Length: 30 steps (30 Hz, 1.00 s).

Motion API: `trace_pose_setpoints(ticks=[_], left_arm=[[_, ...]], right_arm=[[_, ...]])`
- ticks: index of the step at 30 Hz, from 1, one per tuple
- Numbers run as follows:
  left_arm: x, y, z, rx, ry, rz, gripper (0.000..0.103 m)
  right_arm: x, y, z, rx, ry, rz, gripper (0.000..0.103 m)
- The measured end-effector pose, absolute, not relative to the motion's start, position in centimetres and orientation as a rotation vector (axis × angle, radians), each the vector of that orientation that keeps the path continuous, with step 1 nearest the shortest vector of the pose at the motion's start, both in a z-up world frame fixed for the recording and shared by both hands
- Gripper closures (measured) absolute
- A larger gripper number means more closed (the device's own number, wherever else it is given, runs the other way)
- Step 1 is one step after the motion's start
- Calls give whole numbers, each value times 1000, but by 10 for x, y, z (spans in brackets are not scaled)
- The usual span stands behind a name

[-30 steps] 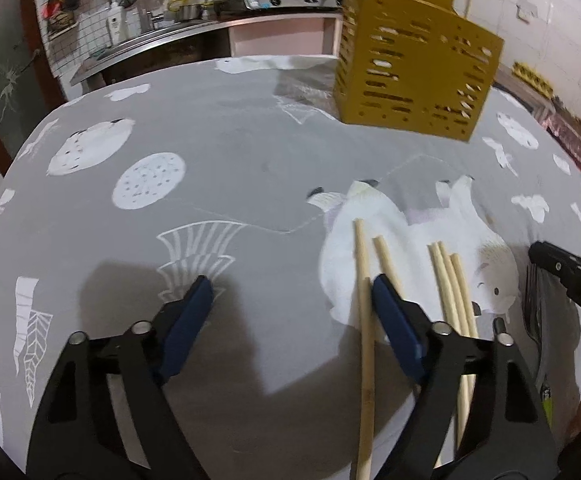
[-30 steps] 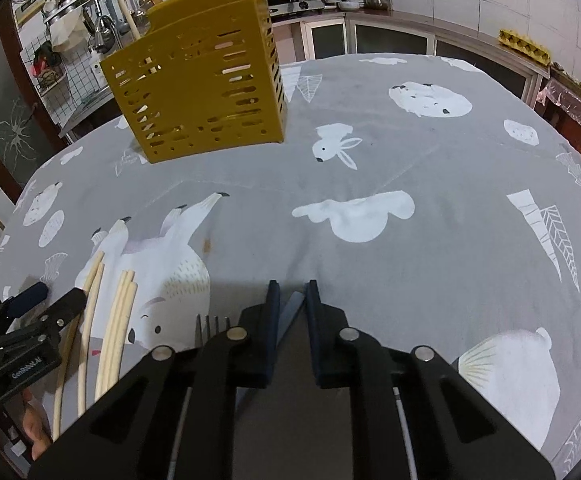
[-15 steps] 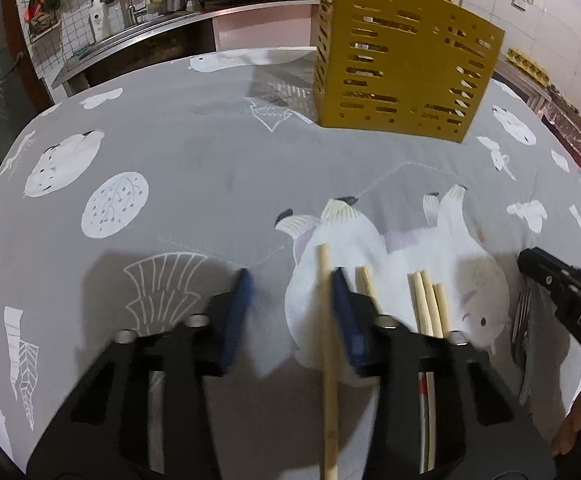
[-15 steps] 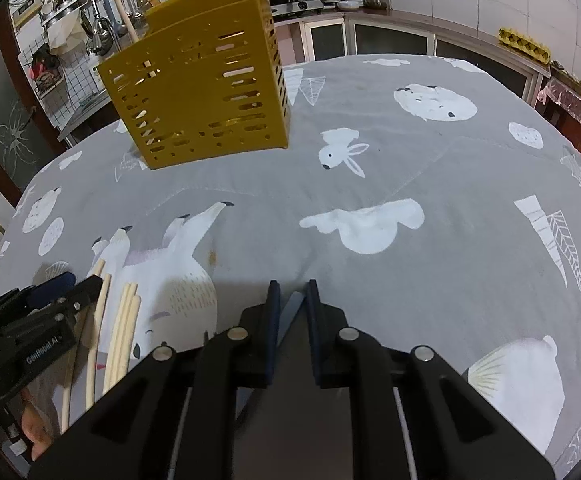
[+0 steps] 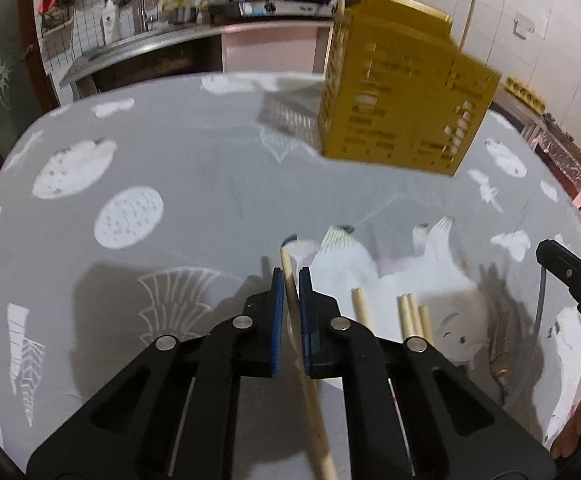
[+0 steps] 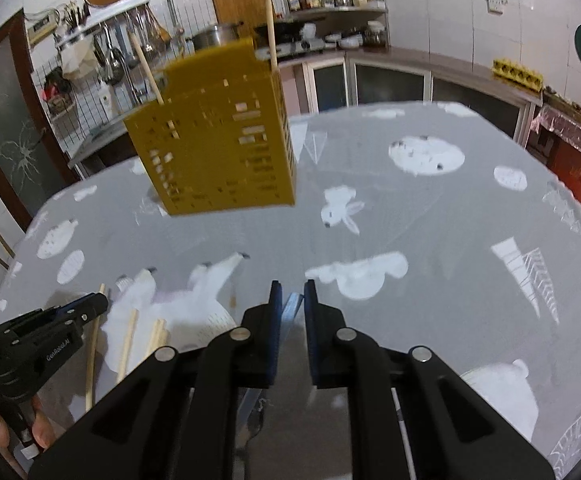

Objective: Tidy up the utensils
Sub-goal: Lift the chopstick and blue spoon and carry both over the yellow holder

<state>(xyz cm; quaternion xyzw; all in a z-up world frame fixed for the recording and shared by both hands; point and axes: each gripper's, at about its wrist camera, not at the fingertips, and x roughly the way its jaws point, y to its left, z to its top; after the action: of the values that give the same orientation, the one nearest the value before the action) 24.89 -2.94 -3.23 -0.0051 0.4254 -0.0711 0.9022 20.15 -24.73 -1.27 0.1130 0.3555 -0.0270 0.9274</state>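
Left wrist view: left hand-held gripper [image 5: 289, 280] closing on a chopstick [image 5: 292, 292] that lies on the counter [image 5: 194, 184].
Its blue pads flank the stick closely, its tip poking out past them. More chopsticks [image 5: 410, 316] lie just beside it on the cloth. In the right wrist view, the right hand-held gripper [image 6: 290, 296] is pinched narrow on a metal utensil handle [image 6: 291, 308]. A yellow holder [image 6: 218, 132] stands farther back with two sticks in it.
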Motion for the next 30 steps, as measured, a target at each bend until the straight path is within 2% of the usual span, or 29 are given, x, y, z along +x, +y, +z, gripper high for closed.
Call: trace_pose_setpoints(ticks=[19, 30], left_arm=[[202, -26, 69, 2, 482, -155, 99], [212, -24, 92, -21, 415, -163, 99]], right_arm=[[165, -243, 70, 105, 396, -86, 95], [171, -247, 86, 80, 358, -95, 96]])
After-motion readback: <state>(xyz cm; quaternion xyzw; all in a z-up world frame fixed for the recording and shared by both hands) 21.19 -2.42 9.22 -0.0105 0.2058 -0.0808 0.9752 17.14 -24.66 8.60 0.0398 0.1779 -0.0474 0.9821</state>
